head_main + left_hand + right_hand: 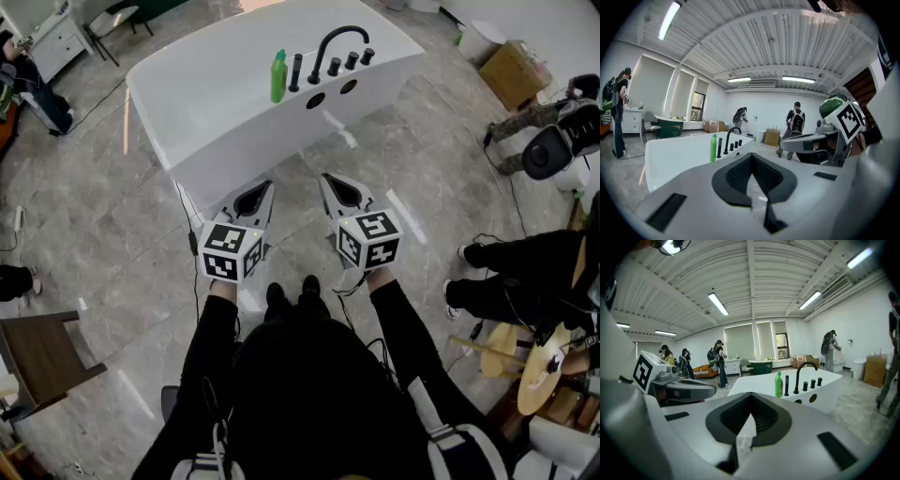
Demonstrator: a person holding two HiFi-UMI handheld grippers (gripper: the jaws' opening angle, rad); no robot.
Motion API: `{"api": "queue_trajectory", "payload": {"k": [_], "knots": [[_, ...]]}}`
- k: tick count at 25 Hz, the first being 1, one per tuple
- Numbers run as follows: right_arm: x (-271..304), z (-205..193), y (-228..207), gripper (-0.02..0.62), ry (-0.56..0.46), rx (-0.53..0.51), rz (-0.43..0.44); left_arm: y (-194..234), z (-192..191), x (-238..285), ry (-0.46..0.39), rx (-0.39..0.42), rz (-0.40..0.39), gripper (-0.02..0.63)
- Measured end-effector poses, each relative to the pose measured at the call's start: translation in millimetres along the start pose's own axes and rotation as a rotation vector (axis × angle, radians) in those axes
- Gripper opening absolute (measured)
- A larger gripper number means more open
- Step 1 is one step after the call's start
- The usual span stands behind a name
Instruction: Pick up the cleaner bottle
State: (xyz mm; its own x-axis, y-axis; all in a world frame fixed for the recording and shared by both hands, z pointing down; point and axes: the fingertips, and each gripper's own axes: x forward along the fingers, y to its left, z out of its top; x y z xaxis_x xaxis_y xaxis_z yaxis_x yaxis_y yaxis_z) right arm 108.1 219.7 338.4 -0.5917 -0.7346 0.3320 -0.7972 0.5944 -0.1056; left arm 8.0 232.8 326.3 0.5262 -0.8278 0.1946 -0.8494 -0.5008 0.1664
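The cleaner bottle (pixel 278 77) is green and stands upright on the near rim of a white bathtub (pixel 216 103), just left of a black faucet (pixel 336 47) and its knobs. My left gripper (pixel 265 187) and right gripper (pixel 326 180) hover side by side over the floor in front of the tub, well short of the bottle. Both are shut with nothing between the jaws. In the left gripper view the bottle (pixel 713 148) is ahead and to the left of the jaws (pixel 751 155). The right gripper view has the bottle (pixel 778 384) ahead and slightly right of the jaws (pixel 751 395).
The floor is grey stone tile. A wooden chair (pixel 42 354) is at the lower left, and cardboard boxes (pixel 514 75) and equipment (pixel 553 145) stand at the right with a seated person's legs (pixel 511 272). Several people (pixel 717 359) stand farther back in the room.
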Motion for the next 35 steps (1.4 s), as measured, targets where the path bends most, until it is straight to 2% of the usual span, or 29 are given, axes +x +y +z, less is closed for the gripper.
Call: {"api": "queue_trajectory", "payload": {"k": [17,22,30,35], "knots": [[4.8,-8.4,3.4,0.002,0.010,0.031,-0.007,16.2,6.1,-3.8,-0.018,0.000,0.014,0.008],[9.5,-8.8,1.0,0.002,0.015,0.047,-0.036,26.2,11.0,-1.4,-0.022,-0.003,0.007,0.008],[18.5,-8.0,-5.2,0.002,0.020,0.055,-0.073,32.8,17.3,11.9,-0.017,0.034,-0.008,0.008],[32.0,2.1,-14.9,0.002,0.005,0.036,-0.078,45.9,21.6,28.7,-0.015,0.028,0.010,0.008]]}}
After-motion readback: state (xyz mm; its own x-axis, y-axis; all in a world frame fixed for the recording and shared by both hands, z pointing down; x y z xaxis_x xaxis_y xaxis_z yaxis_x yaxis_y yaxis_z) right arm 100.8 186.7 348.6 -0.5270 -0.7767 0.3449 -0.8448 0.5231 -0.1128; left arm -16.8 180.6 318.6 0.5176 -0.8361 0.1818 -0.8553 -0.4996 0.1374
